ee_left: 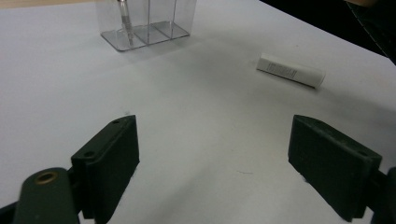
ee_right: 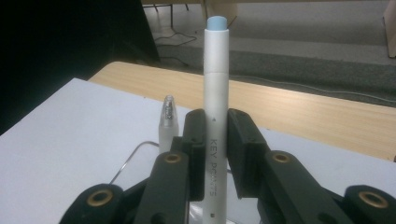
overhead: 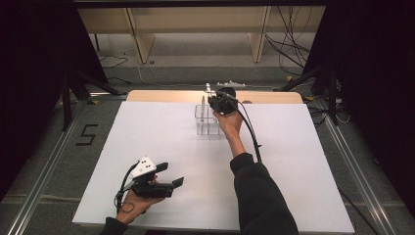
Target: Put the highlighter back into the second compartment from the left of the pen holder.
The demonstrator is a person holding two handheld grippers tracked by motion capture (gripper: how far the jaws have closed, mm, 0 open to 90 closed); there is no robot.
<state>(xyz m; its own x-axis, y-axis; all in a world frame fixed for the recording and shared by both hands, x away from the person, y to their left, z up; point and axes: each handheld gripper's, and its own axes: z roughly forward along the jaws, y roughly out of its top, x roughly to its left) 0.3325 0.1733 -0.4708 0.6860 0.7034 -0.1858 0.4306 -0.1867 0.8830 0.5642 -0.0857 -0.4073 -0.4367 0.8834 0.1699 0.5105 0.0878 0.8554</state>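
Observation:
My right gripper point(ee_right: 215, 126) is shut on a white marker point(ee_right: 215, 70) with a pale blue tip, held upright. In the high view this gripper point(overhead: 219, 101) hovers over a clear compartment box point(overhead: 207, 122) at the back of the white table point(overhead: 147, 142). A clear pen with a silvery cap point(ee_right: 167, 122) stands in the box, just left of the marker. Near the front left edge, my left gripper point(overhead: 171, 175) rests low over the table. Its jaws stand wide apart with nothing between them point(ee_left: 212, 140). It looks toward the box point(ee_left: 147, 23).
A short white tube point(ee_left: 290, 70) lies on its side on the table, right of the box in the left gripper view. A wooden strip point(overhead: 161, 95) borders the table's far edge. Cables and dark stands sit on the floor beyond.

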